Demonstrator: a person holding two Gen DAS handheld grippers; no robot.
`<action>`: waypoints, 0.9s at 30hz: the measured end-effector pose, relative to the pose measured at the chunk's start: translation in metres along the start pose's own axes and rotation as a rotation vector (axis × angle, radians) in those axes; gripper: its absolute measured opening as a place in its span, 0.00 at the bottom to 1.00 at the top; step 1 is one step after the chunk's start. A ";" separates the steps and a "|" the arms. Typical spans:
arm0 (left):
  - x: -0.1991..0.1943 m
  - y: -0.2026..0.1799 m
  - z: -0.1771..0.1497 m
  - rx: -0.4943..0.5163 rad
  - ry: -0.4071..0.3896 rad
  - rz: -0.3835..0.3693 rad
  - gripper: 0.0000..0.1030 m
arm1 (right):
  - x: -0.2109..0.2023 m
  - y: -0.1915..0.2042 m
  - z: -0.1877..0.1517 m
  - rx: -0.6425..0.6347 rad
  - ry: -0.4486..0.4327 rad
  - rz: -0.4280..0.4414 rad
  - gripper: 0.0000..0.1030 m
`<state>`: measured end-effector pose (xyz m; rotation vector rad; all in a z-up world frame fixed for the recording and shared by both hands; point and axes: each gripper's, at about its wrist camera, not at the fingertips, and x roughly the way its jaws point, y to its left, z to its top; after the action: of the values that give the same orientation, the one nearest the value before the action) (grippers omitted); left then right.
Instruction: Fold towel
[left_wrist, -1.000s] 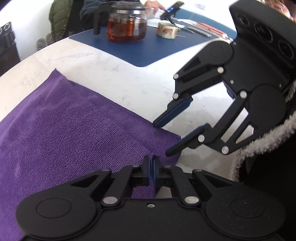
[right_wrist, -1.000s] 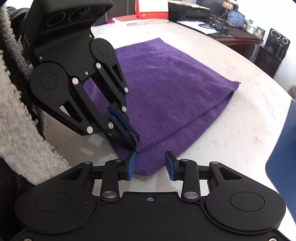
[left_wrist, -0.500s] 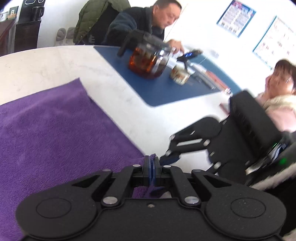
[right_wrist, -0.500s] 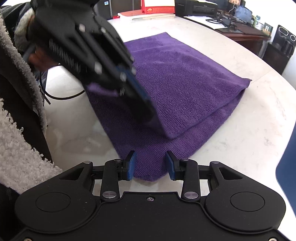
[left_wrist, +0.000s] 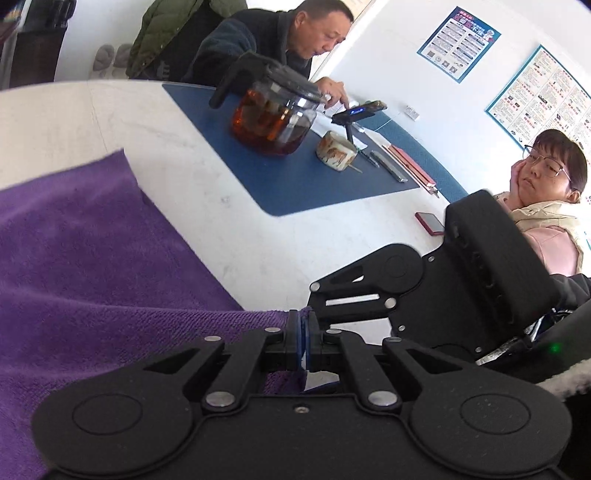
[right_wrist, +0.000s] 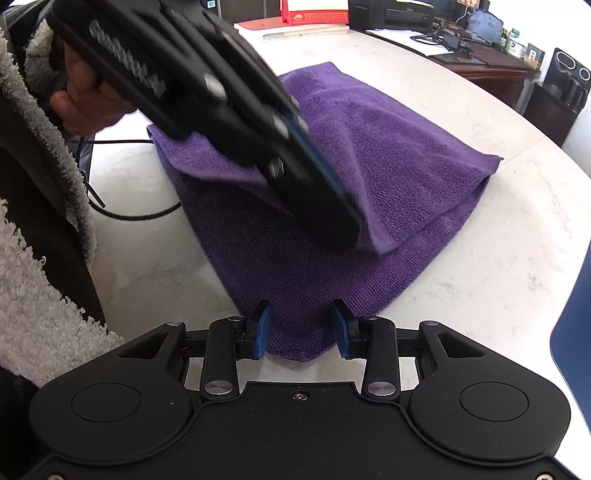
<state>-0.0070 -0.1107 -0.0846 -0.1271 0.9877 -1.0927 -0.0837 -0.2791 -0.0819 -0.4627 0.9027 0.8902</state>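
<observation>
A purple towel (right_wrist: 388, 162) lies folded on a white marble table (right_wrist: 498, 258). My left gripper (left_wrist: 303, 343) is shut on a corner of the towel's top layer (left_wrist: 92, 266) and holds it lifted above the lower layer; it also shows in the right wrist view (right_wrist: 343, 221). My right gripper (right_wrist: 301, 328) is open, its blue pads (right_wrist: 262, 328) on either side of the lower layer's near corner, which lies flat on the table. The right gripper's body shows in the left wrist view (left_wrist: 461, 288), its fingertips hidden.
A blue mat (left_wrist: 295, 173) holds a glass teapot (left_wrist: 273, 118), a small cup (left_wrist: 336, 151), pens and a phone on a stand (left_wrist: 358, 110). A red phone (left_wrist: 430, 221) lies on the table. Two people sit at the far side. A black cable (right_wrist: 129, 210) crosses the near left edge.
My left gripper has lifted the towel's top corner up and away from the lower layer. My right gripper has stayed open over the lower corner.
</observation>
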 end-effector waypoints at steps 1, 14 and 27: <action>0.004 0.003 -0.002 -0.016 0.005 -0.008 0.02 | 0.000 0.000 0.000 0.001 -0.001 0.000 0.34; 0.019 0.050 -0.018 -0.268 -0.008 -0.097 0.02 | -0.001 -0.003 0.002 0.043 -0.006 -0.010 0.32; 0.020 0.045 -0.019 -0.233 0.028 -0.186 0.02 | -0.011 -0.006 -0.008 0.072 0.028 -0.022 0.22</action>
<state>0.0123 -0.0973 -0.1325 -0.4003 1.1433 -1.1470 -0.0859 -0.2925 -0.0773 -0.4235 0.9507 0.8303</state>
